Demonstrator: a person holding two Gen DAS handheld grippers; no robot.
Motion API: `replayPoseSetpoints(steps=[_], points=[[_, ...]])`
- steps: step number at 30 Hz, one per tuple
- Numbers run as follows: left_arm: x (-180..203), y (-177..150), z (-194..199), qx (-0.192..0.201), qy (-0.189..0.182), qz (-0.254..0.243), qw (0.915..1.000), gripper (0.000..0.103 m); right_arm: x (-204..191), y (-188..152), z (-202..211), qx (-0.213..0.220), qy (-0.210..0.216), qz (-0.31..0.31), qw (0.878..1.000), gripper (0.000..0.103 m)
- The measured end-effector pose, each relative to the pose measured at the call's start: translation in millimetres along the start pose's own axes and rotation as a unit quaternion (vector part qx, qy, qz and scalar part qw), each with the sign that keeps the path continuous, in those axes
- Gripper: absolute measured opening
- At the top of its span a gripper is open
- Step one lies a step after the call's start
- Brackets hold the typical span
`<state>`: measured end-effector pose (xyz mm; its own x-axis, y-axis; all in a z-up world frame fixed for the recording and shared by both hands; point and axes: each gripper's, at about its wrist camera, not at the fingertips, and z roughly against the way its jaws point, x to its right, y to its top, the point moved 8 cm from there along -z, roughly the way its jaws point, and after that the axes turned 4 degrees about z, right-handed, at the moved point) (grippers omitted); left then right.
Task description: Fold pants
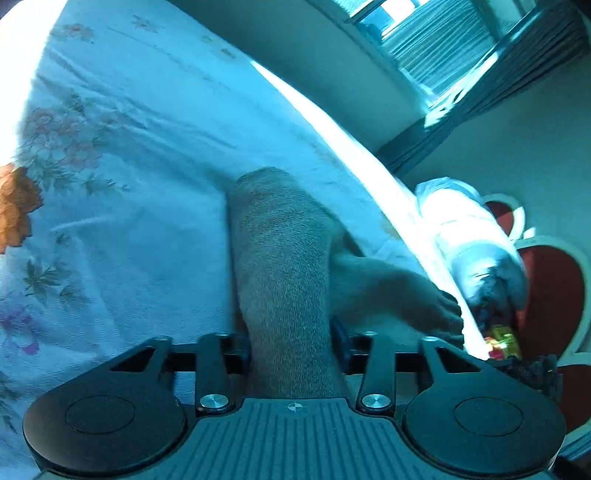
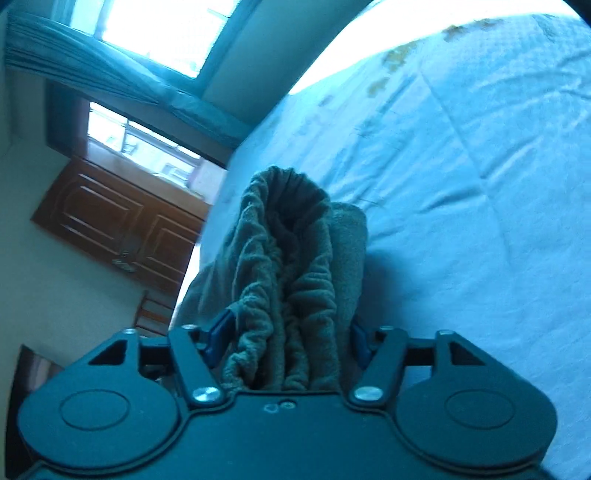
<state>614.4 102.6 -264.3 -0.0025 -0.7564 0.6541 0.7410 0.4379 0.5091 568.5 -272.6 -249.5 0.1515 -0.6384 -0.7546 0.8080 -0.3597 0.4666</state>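
Both grippers, left (image 1: 291, 343) and right (image 2: 288, 343), clamp bunched grey-brown fleecy pants (image 2: 291, 266) above the bedsheet (image 2: 461, 184).

Each claw (image 1: 291, 347) (image 2: 288, 343) is black, with round pivot discs, silver screws and blue finger pads.

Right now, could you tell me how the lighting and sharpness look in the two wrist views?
Left wrist view: blue cast, bedspread blown white at its edge, pants slightly soft. Right wrist view: same cast, glaring windows, fisheye-curved edges, bunched pants fairly sharp.
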Motion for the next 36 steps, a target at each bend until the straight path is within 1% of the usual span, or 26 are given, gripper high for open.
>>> replayPoseSetpoints(steps=[1, 2, 3, 4, 5, 6, 7, 8, 9, 11, 13, 15, 16, 17, 18, 19, 20, 21, 23, 24, 26, 28, 30, 32, 34, 36], points=[[-4, -5, -1, 0.011, -0.019, -0.01, 0.9997, 0.06, 1, -3, 3, 0.008, 0.012, 0.007, 1.0, 0.064], [-4, -7, 1, 0.017, -0.021, -0.022, 0.9994, 0.06, 1, -5, 6, 0.011, 0.012, 0.009, 1.0, 0.063], [-2, -8, 4, 0.023, -0.012, -0.035, 0.9991, 0.062, 0, -9, 12, 0.015, 0.006, 0.019, 1.0, 0.065], [2, -9, 9, 0.026, 0.001, -0.049, 0.9985, 0.065, -4, -10, 17, 0.017, -0.005, 0.033, 0.999, 0.066], [6, -10, 14, 0.029, 0.02, -0.068, 0.9971, 0.074, -7, -11, 23, 0.02, -0.019, 0.044, 0.999, 0.068], [12, -10, 22, 0.04, 0.054, -0.093, 0.9934, 0.084, -13, -12, 33, 0.028, -0.033, 0.059, 0.997, 0.071], [17, -10, 33, 0.055, 0.085, -0.116, 0.988, 0.09, -22, -9, 42, 0.043, -0.035, 0.067, 0.996, 0.071], [23, -10, 44, 0.076, 0.105, -0.135, 0.9823, 0.097, -27, -9, 52, 0.058, -0.036, 0.07, 0.995, 0.071], [30, -11, 55, 0.093, 0.114, -0.152, 0.9774, 0.101, -36, -9, 65, 0.078, -0.033, 0.076, 0.993, 0.071], [39, -12, 68, 0.114, 0.137, -0.17, 0.9693, 0.103, -51, -9, 76, 0.098, -0.044, 0.104, 0.989, 0.074], [46, -17, 68, 0.112, 0.165, -0.195, 0.9602, 0.103, -63, -15, 74, 0.097, -0.078, 0.143, 0.982, 0.075], [47, -21, 64, 0.106, 0.189, -0.204, 0.9547, 0.103, -70, -26, 59, 0.078, -0.123, 0.189, 0.971, 0.08], [48, -27, 57, 0.095, 0.192, -0.208, 0.9543, 0.103, -71, -31, 49, 0.063, -0.153, 0.214, 0.963, 0.081], [45, -32, 49, 0.079, 0.201, -0.214, 0.9525, 0.103, -65, -38, 41, 0.053, -0.198, 0.237, 0.95, 0.087], [39, -41, 38, 0.064, 0.216, -0.222, 0.9487, 0.103, -60, -39, 36, 0.055, -0.228, 0.245, 0.941, 0.095], [34, -47, 35, 0.068, 0.207, -0.211, 0.953, 0.103, -55, -38, 33, 0.059, -0.233, 0.231, 0.943, 0.095], [31, -48, 35, 0.068, 0.201, -0.193, 0.9581, 0.103, -50, -37, 33, 0.057, -0.229, 0.211, 0.949, 0.097], [30, -49, 35, 0.067, 0.198, -0.186, 0.9599, 0.103, -43, -37, 35, 0.052, -0.219, 0.178, 0.958, 0.097], [31, -48, 38, 0.064, 0.202, -0.182, 0.96, 0.103, -42, -37, 39, 0.05, -0.204, 0.149, 0.966, 0.097], [33, -48, 41, 0.062, 0.205, -0.181, 0.9598, 0.103, -46, -36, 43, 0.055, -0.197, 0.146, 0.968, 0.097], [37, -48, 51, 0.064, 0.213, -0.183, 0.9577, 0.103, -60, -39, 59, 0.07, -0.193, 0.164, 0.965, 0.097], [48, -52, 63, 0.064, 0.213, -0.21, 0.9519, 0.103, -74, -46, 76, 0.076, -0.195, 0.182, 0.961, 0.097], [59, -59, 81, 0.071, 0.22, -0.225, 0.9464, 0.103, -91, -54, 99, 0.084, -0.206, 0.209, 0.952, 0.097], [76, -72, 107, 0.078, 0.206, -0.235, 0.9468, 0.103, -111, -64, 121, 0.094, -0.216, 0.233, 0.943, 0.097], [91, -88, 140, 0.102, 0.195, -0.23, 0.948, 0.103, -135, -82, 147, 0.099, -0.203, 0.252, 0.941, 0.097], [104, -112, 175, 0.109, 0.19, -0.232, 0.9477, 0.103, -160, -110, 179, 0.109, -0.197, 0.266, 0.937, 0.097]])
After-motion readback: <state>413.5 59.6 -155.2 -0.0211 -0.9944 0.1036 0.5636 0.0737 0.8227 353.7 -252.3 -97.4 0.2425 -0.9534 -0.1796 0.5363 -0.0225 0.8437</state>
